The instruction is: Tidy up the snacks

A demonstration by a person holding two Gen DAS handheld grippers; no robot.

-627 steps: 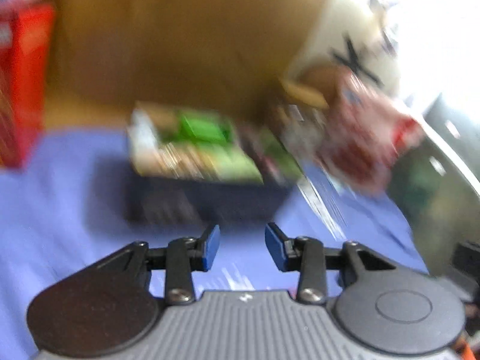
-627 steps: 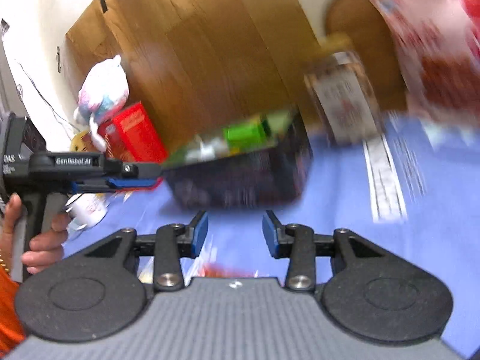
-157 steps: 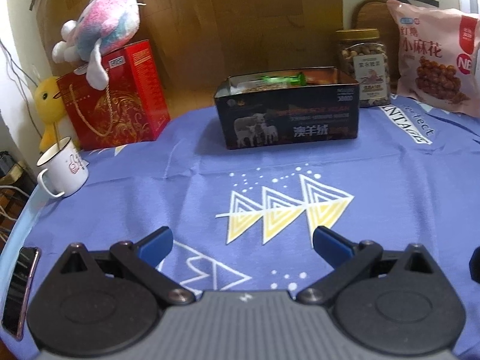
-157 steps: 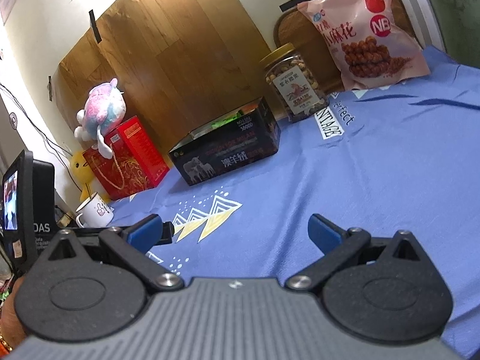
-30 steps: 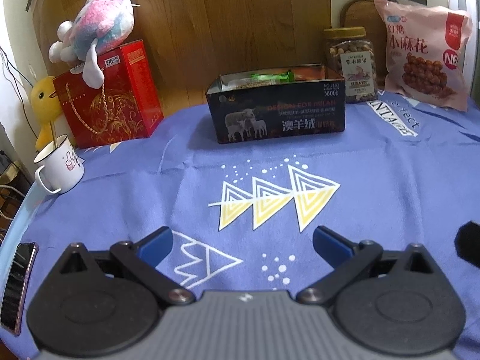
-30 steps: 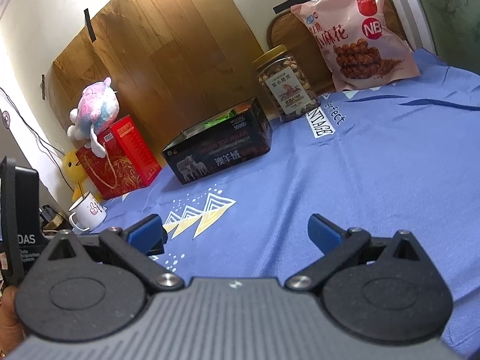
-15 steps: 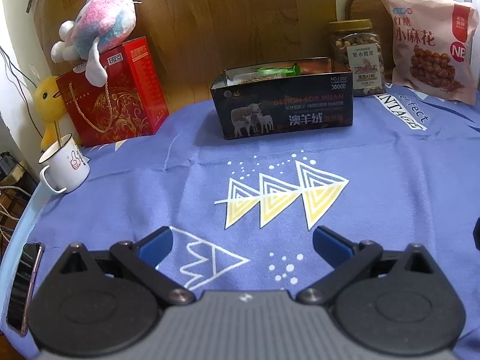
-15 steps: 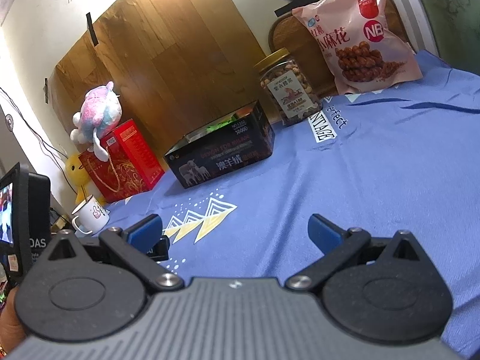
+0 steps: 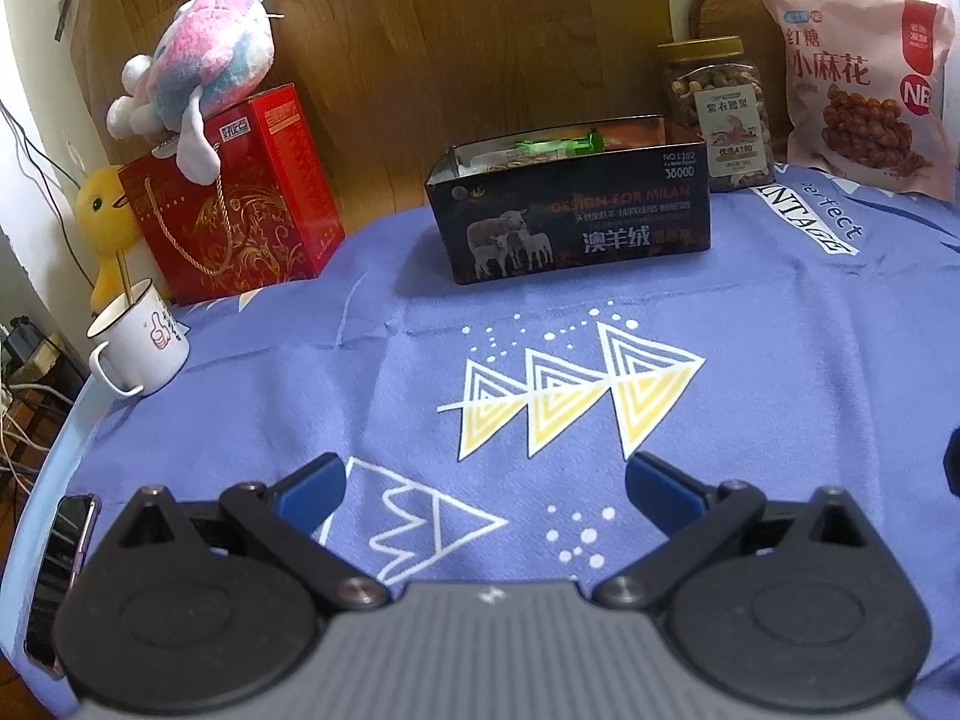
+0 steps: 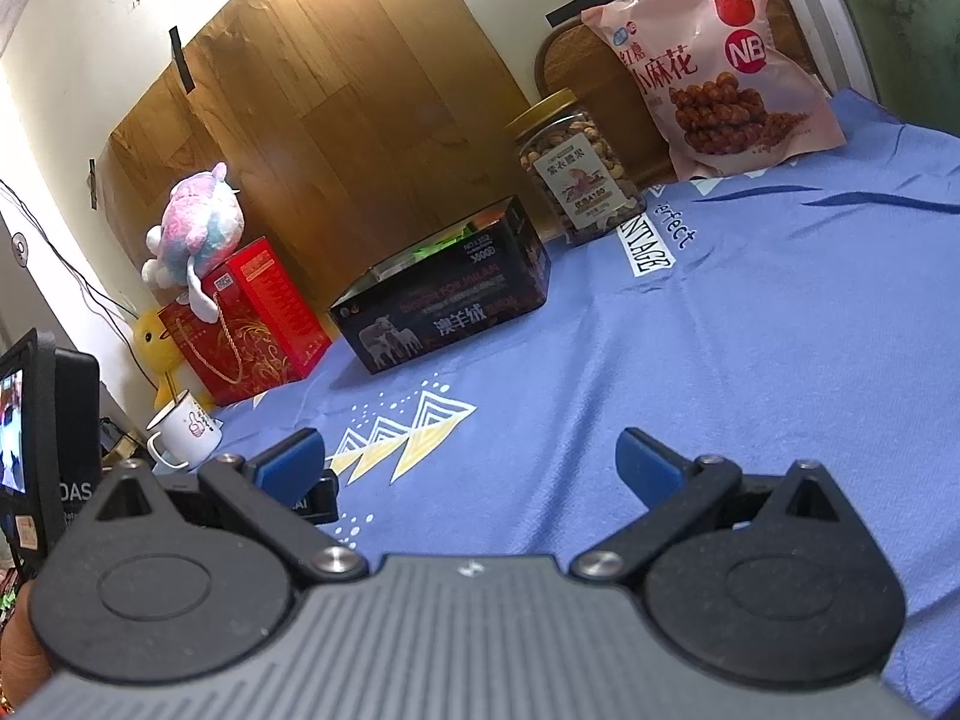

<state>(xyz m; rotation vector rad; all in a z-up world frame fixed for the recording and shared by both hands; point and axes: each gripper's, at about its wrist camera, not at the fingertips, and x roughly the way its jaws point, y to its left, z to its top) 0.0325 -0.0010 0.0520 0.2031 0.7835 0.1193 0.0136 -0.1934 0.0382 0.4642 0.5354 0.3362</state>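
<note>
A black open box (image 9: 576, 222) (image 10: 444, 306) printed with sheep stands at the far side of the blue tablecloth, with green and orange snack packets showing over its rim. To its right are a clear nut jar (image 9: 717, 114) (image 10: 573, 171) with a gold lid and a pink snack bag (image 9: 864, 72) (image 10: 720, 54) leaning on the wall. My left gripper (image 9: 483, 489) and right gripper (image 10: 471, 459) hover low over the near cloth, both open and empty, far from the box.
A red gift box (image 9: 234, 198) with a plush toy (image 9: 192, 66) on top stands at the far left, beside a yellow duck (image 9: 105, 216) and a white mug (image 9: 138, 342). A phone (image 9: 60, 570) lies at the table's left edge. The left device's screen (image 10: 24, 420) shows at the right view's left.
Both views have shifted only slightly over the last second; the box, jar and bag sit a little differently in frame. Both grippers stay wide open. About 21 seconds ago both were nearly shut, close to the box.
</note>
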